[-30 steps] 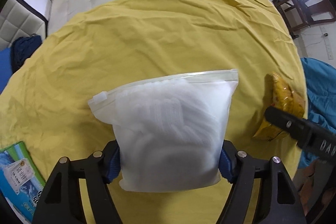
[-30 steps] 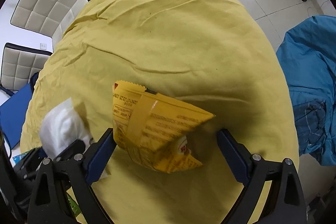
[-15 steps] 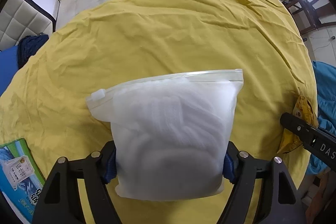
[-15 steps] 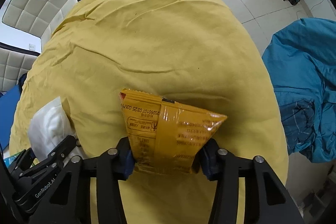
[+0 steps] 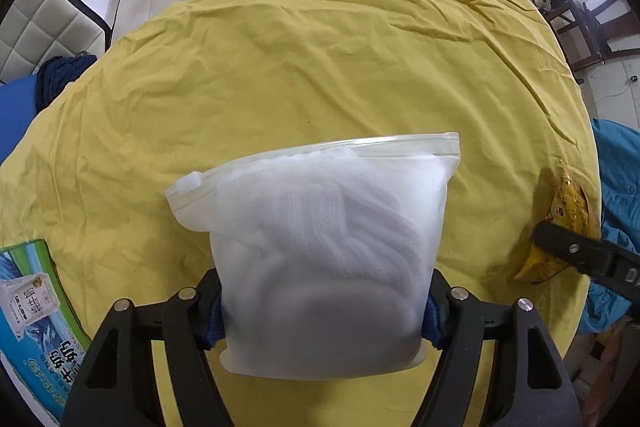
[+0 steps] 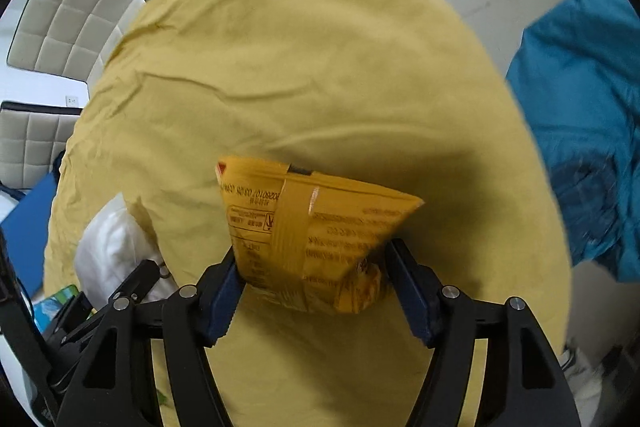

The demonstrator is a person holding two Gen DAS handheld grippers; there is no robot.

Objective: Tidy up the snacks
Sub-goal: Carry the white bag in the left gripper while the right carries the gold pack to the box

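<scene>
Yellow cloth (image 5: 320, 67) is covering the round tabletop. Above it, the left tongs (image 5: 322, 307) are gripping a frosted white zip bag (image 5: 320, 235) by its lower sides, zip edge pointing away. To the right, the right tongs (image 6: 312, 283) are clenching an orange-yellow snack packet (image 6: 308, 231) at its lower end. A green-and-blue milk carton (image 5: 36, 311) is lying at the tabletop's near left edge.

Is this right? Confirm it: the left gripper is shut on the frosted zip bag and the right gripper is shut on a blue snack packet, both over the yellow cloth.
One thing is wrong: the snack packet in the right gripper is yellow, not blue, as the right wrist view shows. The rest holds: the left gripper is shut on the frosted zip bag, both over the yellow cloth.
</scene>
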